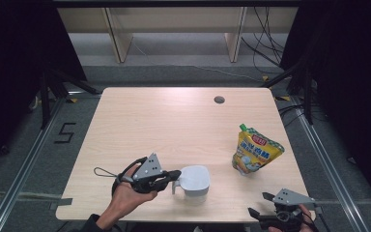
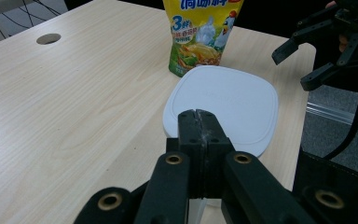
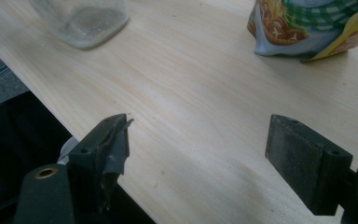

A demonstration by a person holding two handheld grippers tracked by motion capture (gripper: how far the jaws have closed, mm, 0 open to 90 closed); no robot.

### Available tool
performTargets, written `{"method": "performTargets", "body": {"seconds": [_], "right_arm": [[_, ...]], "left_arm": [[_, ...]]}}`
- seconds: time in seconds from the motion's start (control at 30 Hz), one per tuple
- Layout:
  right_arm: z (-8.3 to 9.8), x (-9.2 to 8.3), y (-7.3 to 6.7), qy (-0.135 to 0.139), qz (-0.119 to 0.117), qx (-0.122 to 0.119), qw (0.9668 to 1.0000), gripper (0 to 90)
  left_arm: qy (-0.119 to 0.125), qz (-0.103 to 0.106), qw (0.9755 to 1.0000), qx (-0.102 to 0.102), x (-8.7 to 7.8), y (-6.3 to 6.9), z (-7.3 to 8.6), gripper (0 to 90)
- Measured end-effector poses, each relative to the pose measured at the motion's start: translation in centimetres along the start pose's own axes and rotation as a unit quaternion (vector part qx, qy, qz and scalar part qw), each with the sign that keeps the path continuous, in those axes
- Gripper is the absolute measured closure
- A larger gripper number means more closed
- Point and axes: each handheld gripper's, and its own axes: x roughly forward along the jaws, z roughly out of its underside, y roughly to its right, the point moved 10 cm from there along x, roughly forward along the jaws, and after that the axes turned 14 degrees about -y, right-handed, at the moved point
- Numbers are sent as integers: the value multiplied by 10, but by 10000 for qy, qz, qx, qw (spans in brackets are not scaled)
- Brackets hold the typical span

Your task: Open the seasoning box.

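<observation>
The left claw [image 1: 174, 175] was fully closed on the handle tab of the white-lidded container [image 1: 194, 180], which stood near the desk's [image 1: 174, 121] front edge. The right claw [image 1: 260, 205] hung wide open and empty off the front right corner, well apart from the yellow pouch [image 1: 256, 150]. Gripped by so thin a tab, the container could tilt or slip free if lifted quickly.

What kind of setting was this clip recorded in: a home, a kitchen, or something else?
Most likely a lab or recording bay, not a home. The bare wooden table stands between dark curtains, loose cables run across the grey floor behind it, and floor rails line its sides.
</observation>
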Motion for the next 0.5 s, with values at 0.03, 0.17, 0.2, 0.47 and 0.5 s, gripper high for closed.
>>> {"method": "performTargets", "body": {"seconds": [0.03, 0.17, 0.2, 0.47, 0.5], "right_arm": [[0, 0, 0, 0, 0, 0, 10000, 229], [-2, 1, 3, 70, 69, -216, 9997, 229], [-2, 2, 2, 58, 16, -209, 9998, 229], [-2, 0, 2, 42, 48, -100, 9999, 248], [-4, 0, 3, 105, 116, -172, 9997, 249]], "left_arm": [[-9, 13, 10000, -26, 0, 0, 0, 890], [-10, 23, 9999, -126, 2, 0, 1, 890], [-21, 39, 9999, -126, 4, 0, 1, 890], [8, 127, 9998, -125, 6, 1, 0, 889], [-14, 107, 9998, -176, 6, 2, 1, 888]]}}
